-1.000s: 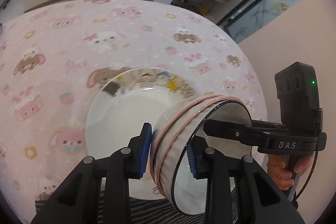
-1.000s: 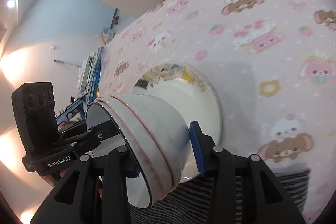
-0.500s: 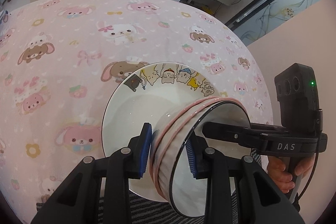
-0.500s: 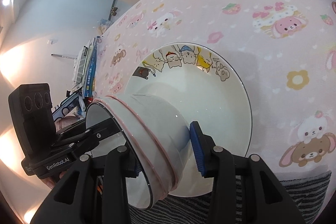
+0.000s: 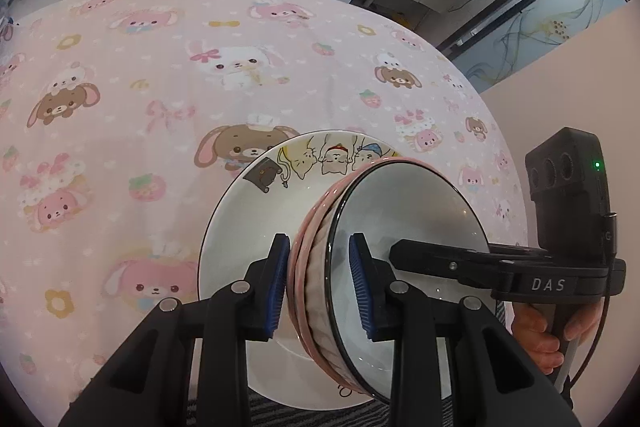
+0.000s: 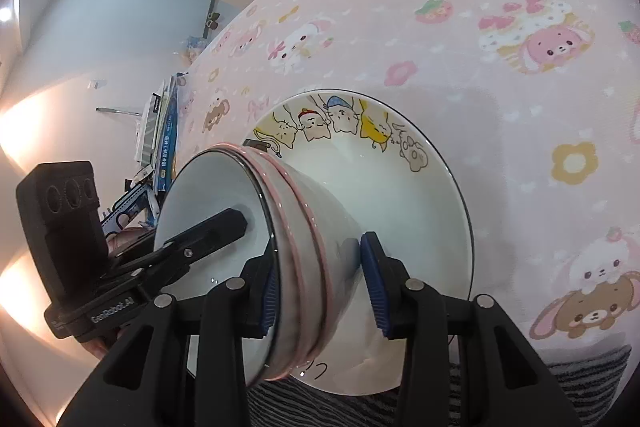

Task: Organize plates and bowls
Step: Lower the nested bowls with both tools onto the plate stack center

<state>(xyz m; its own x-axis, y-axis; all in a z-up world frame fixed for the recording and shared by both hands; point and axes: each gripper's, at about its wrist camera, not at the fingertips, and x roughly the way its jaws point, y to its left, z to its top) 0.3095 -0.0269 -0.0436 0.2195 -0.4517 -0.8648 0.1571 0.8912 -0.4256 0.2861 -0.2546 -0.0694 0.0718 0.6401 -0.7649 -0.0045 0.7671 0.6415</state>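
Both grippers, left gripper [image 5: 319, 282] and right gripper [image 6: 320, 286], clamp opposite rim walls of the bowl [image 5: 400, 227] (mouth upward), directly above the plate [image 6: 400, 195] at the tablecloth's [image 5: 160, 87] near edge.

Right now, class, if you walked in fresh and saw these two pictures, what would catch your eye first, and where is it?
First, the pink-banded bowl, held above the plate by both grippers: the left gripper clamps one side of its wall, the right gripper the opposite side. Beneath it lies a white plate with cartoon cats along its far rim. All around spreads the pink tablecloth printed with bunnies, bears and strawberries.
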